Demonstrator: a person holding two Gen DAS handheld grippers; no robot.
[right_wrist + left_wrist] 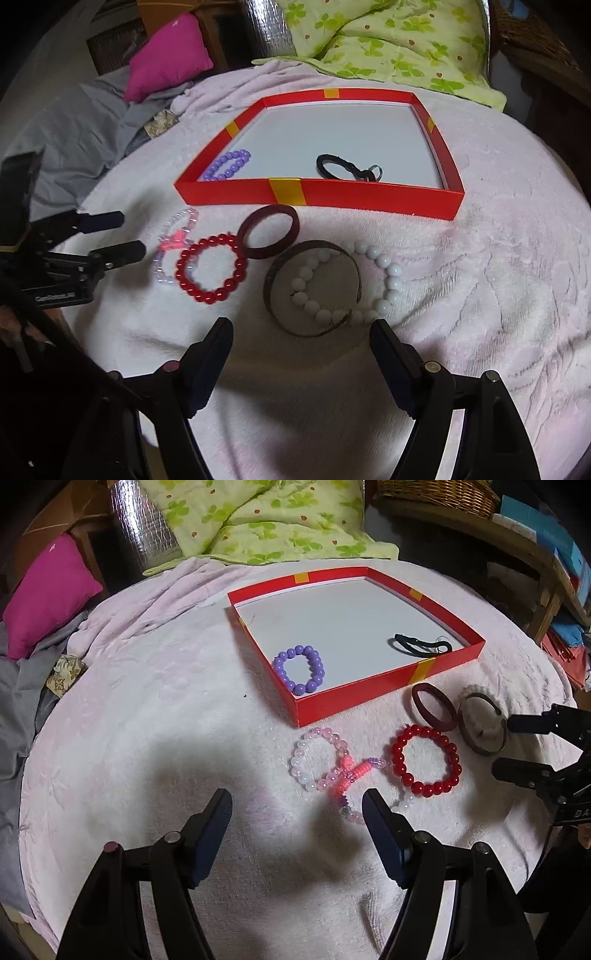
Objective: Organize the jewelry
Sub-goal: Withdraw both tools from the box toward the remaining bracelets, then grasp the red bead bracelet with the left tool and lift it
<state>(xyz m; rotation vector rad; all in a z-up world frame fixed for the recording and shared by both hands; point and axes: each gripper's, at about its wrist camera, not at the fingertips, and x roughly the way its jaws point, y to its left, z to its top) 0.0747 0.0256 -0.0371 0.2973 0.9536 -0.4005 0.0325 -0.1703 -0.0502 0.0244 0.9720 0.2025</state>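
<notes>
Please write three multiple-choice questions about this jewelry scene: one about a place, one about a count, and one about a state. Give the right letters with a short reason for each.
1. Where does the purple bead bracelet lie?
A. inside the red box
B. on the blanket beside the red bead bracelet
C. between the left gripper's fingers

2. How many pieces lie inside the box?
A. none
B. two
C. five

3. How is the right gripper?
A. shut on the white bead bracelet
B. shut and empty
C. open, holding nothing

Answers: 1 A, it lies in the box's near corner. 2 B, only the purple bracelet and a black band. 3 C, its fingers stand wide apart, just short of the white bead bracelet.
</notes>
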